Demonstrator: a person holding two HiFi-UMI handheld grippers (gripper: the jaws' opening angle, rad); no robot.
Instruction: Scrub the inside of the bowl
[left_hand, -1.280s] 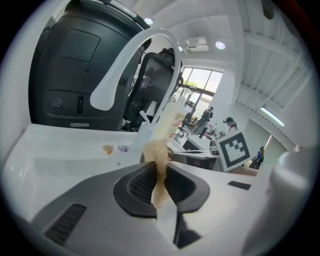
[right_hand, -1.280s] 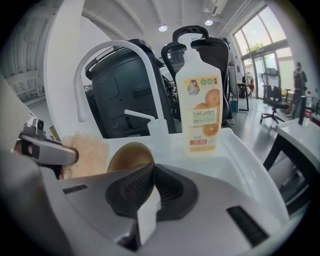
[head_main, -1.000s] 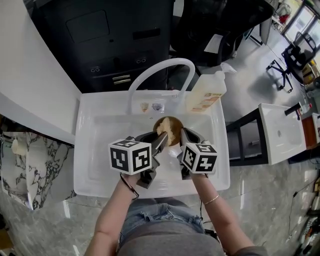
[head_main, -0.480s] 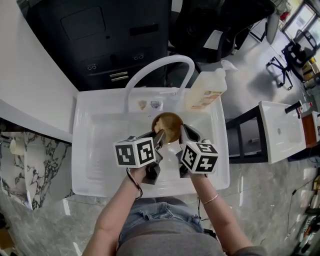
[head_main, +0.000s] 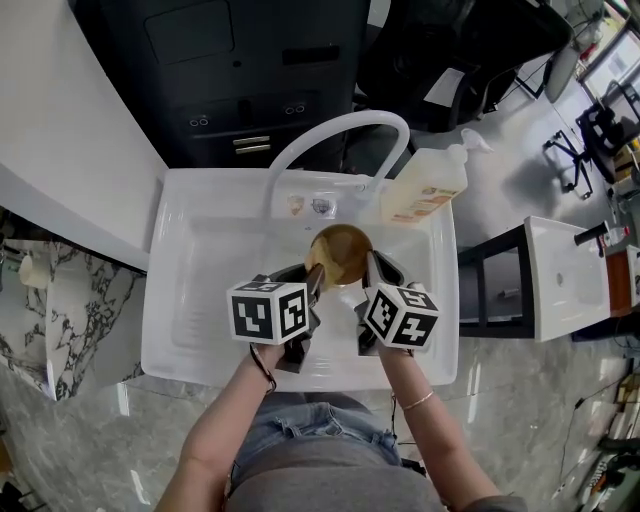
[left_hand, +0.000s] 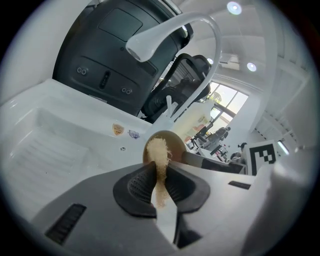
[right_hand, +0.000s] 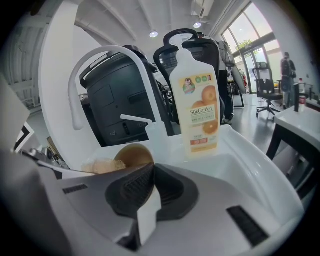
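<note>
Scrubber (left_hand: 158, 150) pinched in left claw (head_main: 314, 276) has slid to 8 o'clock of bowl (head_main: 342, 252) clamped by right claw (head_main: 368, 266); press firmly, circling.

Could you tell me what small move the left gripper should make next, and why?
Probably sweep the left gripper sideways so its scrubber rubs round inside the bowl: the jaws are shut on the scrubber, its tip sits at the bowl's opening, and the right gripper seems to pinch the rim.
</note>
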